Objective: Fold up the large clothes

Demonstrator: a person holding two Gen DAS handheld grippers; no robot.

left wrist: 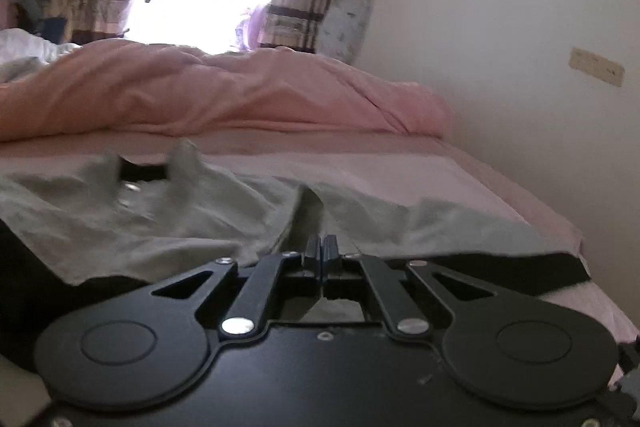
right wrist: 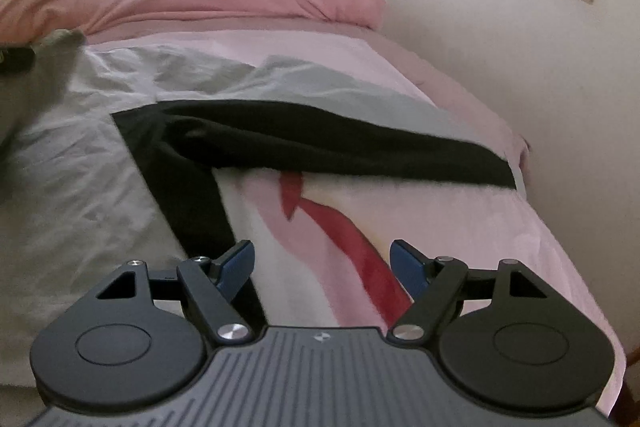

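Note:
A large grey-green garment point(left wrist: 168, 223) with black trim lies spread and rumpled on the pink bed. My left gripper point(left wrist: 322, 247) is shut, and a raised ridge of the grey-green cloth point(left wrist: 306, 211) runs straight into its closed fingertips. In the right wrist view the same garment point(right wrist: 80, 163) covers the left half of the bed, and a black band point(right wrist: 320, 139) crosses it. My right gripper point(right wrist: 322, 251) stands open just above the bedsheet, blue pads point(right wrist: 236, 267) wide apart with nothing between them. Its left finger is beside the black strip point(right wrist: 200, 223).
A pink duvet point(left wrist: 224, 91) is heaped across the far half of the bed. The sheet point(right wrist: 460, 227) has a red print point(right wrist: 360, 243). A white wall point(left wrist: 500, 67) with a socket plate point(left wrist: 596, 67) runs along the right side. Curtains and a bright window stand behind.

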